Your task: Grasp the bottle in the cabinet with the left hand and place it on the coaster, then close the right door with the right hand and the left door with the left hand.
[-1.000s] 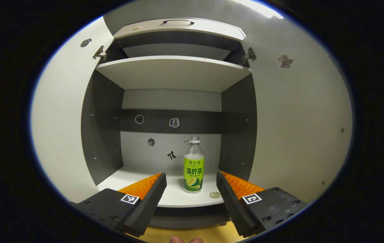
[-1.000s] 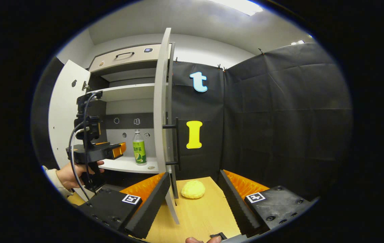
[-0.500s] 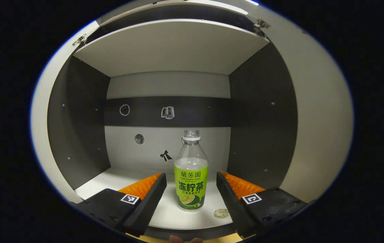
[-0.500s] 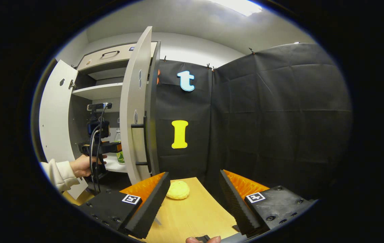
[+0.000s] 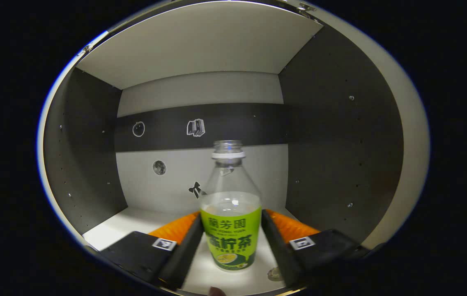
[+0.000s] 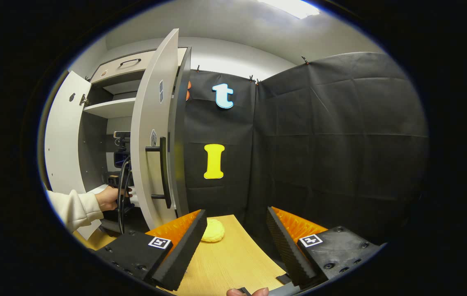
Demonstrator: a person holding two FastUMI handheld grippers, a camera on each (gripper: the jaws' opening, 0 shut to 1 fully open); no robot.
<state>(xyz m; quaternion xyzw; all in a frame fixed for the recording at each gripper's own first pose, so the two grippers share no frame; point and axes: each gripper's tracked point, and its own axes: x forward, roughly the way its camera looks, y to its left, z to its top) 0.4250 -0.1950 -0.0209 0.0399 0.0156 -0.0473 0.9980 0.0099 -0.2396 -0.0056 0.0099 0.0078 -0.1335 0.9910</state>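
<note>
1. Two fingers of the left gripper (image 5: 231, 242) flank the green-labelled bottle (image 5: 230, 213), touching or just beside it; I cannot tell whether they press.
2. Bottle stands upright on the cabinet's lower shelf (image 5: 126, 224).
3. Right gripper (image 6: 236, 240) hangs spread apart over the wooden table (image 6: 233, 263), near the yellow coaster (image 6: 212, 230) and right door (image 6: 151, 156).

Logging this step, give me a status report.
Left tongs flank bottle, grip unclear. Right tongs open, empty, over table. Both doors open.

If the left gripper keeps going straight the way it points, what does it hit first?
The bottle: it stands upright between the left gripper's open fingers, so the palm would likely meet it before the cabinet's back wall.
</note>
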